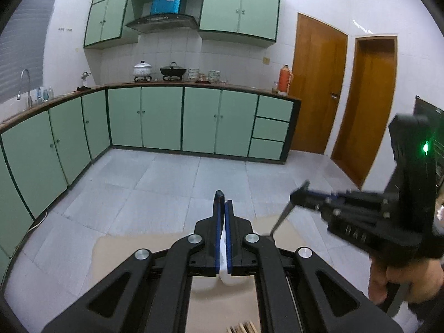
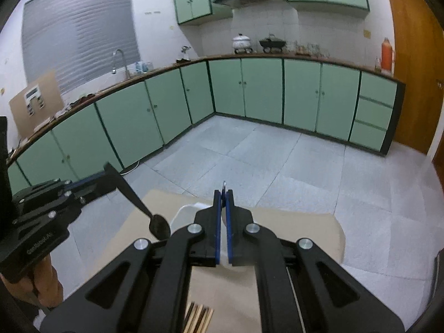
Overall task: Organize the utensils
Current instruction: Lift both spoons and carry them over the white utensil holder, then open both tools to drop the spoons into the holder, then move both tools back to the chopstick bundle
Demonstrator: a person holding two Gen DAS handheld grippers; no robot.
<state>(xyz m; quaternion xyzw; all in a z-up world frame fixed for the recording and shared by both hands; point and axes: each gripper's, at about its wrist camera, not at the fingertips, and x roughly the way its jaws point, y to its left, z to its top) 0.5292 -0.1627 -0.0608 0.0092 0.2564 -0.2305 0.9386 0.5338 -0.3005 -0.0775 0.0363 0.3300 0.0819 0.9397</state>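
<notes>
Tan table [image 2: 291,230] before green cabinets [image 2: 260,91], grey tiled floor [image 2: 277,163]

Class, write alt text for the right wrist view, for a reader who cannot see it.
The right hand-held gripper is closed on a thin utensil above a cardboard sheet. At left, the left hand-held gripper holds a dark spoon, bowl down; green kitchen cabinets lie behind.

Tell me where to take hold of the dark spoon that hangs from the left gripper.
Grip the spoon by the bare handle between the left gripper and the bowl, coming side-on from the right: that stretch is thin, straight, slanting down and free.
</notes>
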